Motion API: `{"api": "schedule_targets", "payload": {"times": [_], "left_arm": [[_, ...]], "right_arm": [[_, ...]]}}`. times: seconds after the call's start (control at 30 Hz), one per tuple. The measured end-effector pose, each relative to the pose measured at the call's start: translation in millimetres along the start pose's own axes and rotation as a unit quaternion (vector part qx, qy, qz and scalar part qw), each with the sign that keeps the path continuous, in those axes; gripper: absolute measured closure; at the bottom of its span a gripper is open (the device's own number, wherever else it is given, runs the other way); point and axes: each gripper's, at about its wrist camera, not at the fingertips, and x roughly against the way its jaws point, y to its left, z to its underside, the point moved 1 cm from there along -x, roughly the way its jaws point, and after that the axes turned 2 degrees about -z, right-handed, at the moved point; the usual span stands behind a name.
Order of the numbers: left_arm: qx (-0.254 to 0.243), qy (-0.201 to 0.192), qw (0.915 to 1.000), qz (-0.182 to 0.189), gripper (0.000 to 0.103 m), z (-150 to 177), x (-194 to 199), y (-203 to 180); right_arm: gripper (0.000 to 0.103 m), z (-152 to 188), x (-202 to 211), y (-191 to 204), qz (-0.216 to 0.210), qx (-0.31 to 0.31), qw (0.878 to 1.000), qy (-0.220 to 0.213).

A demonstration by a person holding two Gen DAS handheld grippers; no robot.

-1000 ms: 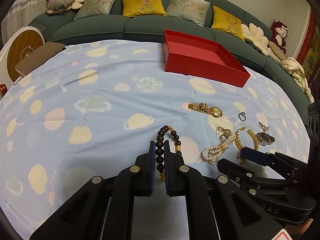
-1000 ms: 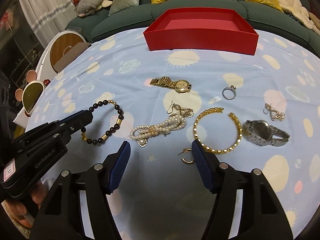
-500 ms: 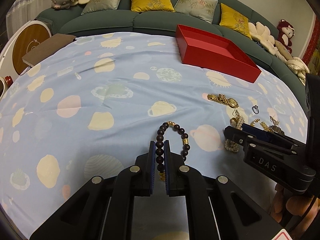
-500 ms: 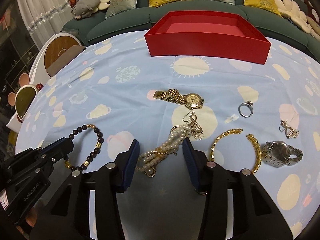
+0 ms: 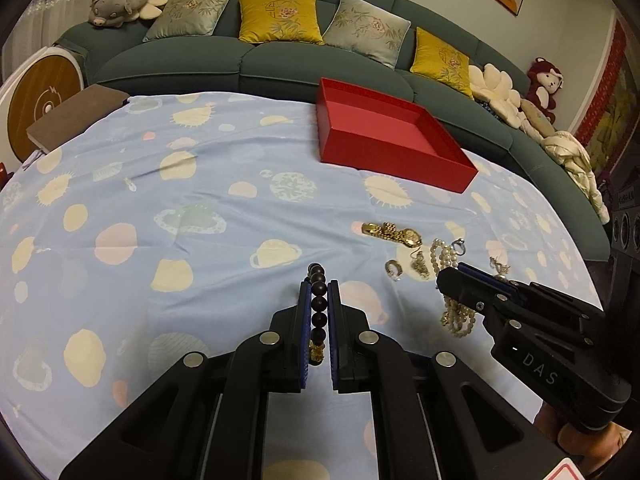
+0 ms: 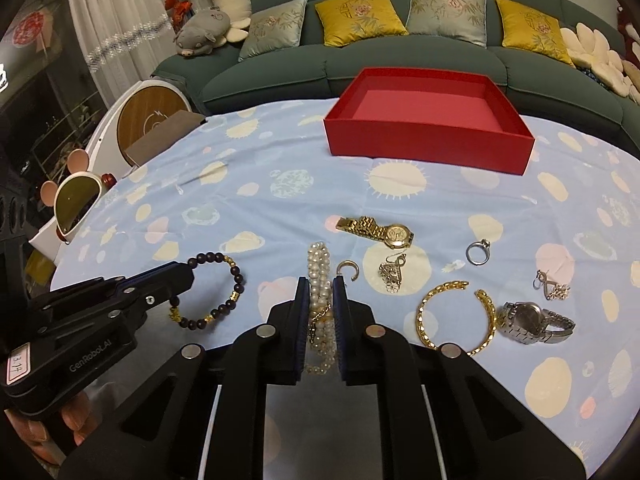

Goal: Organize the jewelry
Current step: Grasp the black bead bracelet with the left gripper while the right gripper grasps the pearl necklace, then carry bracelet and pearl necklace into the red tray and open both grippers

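My left gripper (image 5: 319, 286) is shut on the dark bead bracelet (image 5: 319, 304), which also shows in the right wrist view (image 6: 236, 280) hanging from the left gripper (image 6: 182, 276). My right gripper (image 6: 320, 282) is shut on the pearl necklace (image 6: 319, 264); it also shows in the left wrist view (image 5: 440, 254). An empty red box (image 6: 424, 120) stands at the far side of the blue patterned cloth.
On the cloth to the right lie a gold watch (image 6: 378, 231), a ring (image 6: 477, 252), a gold bangle (image 6: 456, 318), a silver watch (image 6: 534, 320), earrings (image 6: 552, 286) and a gold hoop (image 6: 347, 270). A green sofa (image 5: 248, 60) with cushions runs behind.
My right gripper has closed from open onto the pearl necklace. My left gripper has kept its hold on the bead bracelet and lifted it, so that it now hangs edge-on.
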Motion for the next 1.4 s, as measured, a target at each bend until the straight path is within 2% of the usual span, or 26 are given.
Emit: {"api": "schedule_targets", "payload": {"times": [0.17,0.3,0.43,0.6,0.7,0.83,1.0,1.17,1.4], "left_arm": [[-0.009,-0.018,0.9995,0.025,0.098,-13,13,-18],[-0.029,-0.035,0.9983,0.036,0.098,-34,24,-38],[-0.055,-0.062,0.9954,0.047,0.098,-74,32,-57],[-0.061,-0.091,0.9921,0.062,0.098,-143,19,-74],[-0.063,-0.094,0.9913,0.067,0.098,-185,-7,-83],[-0.074,-0.097,0.9913,0.050,0.098,-228,-58,-94],[-0.064,-0.064,0.9950,0.040,0.098,-262,-131,-94],[-0.044,-0.023,0.9986,0.021,0.098,-281,-202,-85],[-0.025,0.000,0.9997,0.003,0.096,-282,-245,-78]], "right_arm": [[0.092,-9,22,-8,-0.016,-0.013,1.000,-0.017],[0.092,-23,38,-20,-0.010,-0.018,0.999,-0.033],[0.092,-58,53,-40,-0.002,-0.025,0.998,-0.052],[0.092,-123,51,-85,0.016,-0.042,0.996,-0.079],[0.092,-161,31,-114,0.014,-0.064,0.995,-0.081],[0.092,-204,-10,-151,0.030,-0.080,0.993,-0.076],[0.092,-239,-68,-192,0.040,-0.102,0.993,-0.049],[0.092,-253,-118,-222,0.057,-0.117,0.991,-0.015],[0.090,-256,-148,-237,0.083,-0.100,0.992,0.000]]}}
